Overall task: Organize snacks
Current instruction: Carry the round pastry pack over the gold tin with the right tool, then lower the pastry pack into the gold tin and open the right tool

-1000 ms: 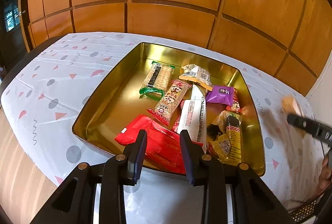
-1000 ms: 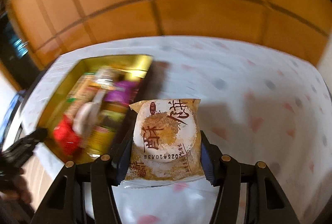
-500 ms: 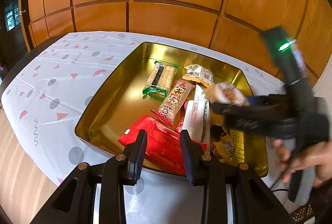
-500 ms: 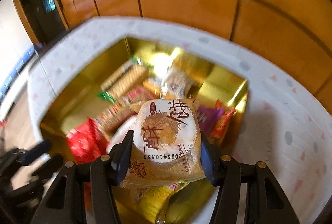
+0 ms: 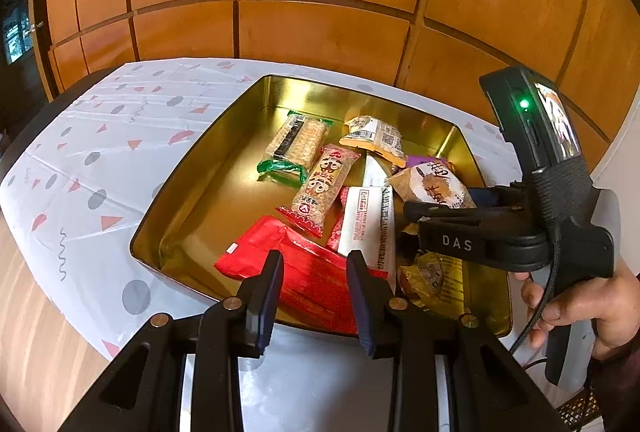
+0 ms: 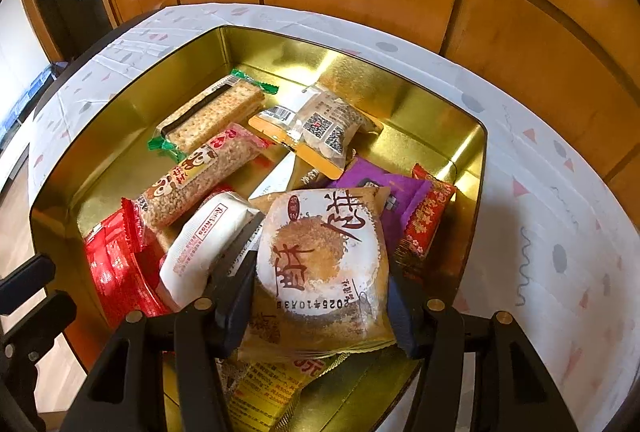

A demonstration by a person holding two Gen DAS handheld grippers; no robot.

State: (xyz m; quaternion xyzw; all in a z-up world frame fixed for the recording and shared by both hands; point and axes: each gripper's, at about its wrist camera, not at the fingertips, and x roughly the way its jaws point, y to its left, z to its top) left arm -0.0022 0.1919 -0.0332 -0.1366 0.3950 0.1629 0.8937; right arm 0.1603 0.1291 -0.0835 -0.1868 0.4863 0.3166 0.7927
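A gold tin (image 5: 304, 99) sits on the patterned tablecloth and holds several wrapped snacks. My right gripper (image 6: 324, 272) is shut on a round pastry packet (image 6: 316, 232) with brown lettering and hangs low over the tin's right half, above a purple packet (image 6: 396, 199) and a yellow packet (image 6: 264, 388). The left wrist view shows the same right gripper (image 5: 440, 197) with the pastry packet (image 5: 434, 187), coming in from the right. My left gripper (image 5: 315, 260) hovers at the tin's near rim over a red packet (image 5: 256, 256). Its fingers are apart with nothing between them.
The tin also holds a green-ended cracker pack (image 5: 298, 143), a peanut bar (image 5: 324, 183), a white bar (image 5: 366, 224) and an orange-edged packet (image 5: 376, 137). A person's hand (image 5: 580, 296) grips the right handle. Wooden wall panels (image 5: 320, 31) stand behind the table. The tablecloth (image 5: 100, 159) spreads to the left.
My right gripper carried the pastry packet from above the tablecloth leftward to over the tin and sank lower. The left gripper stayed still.
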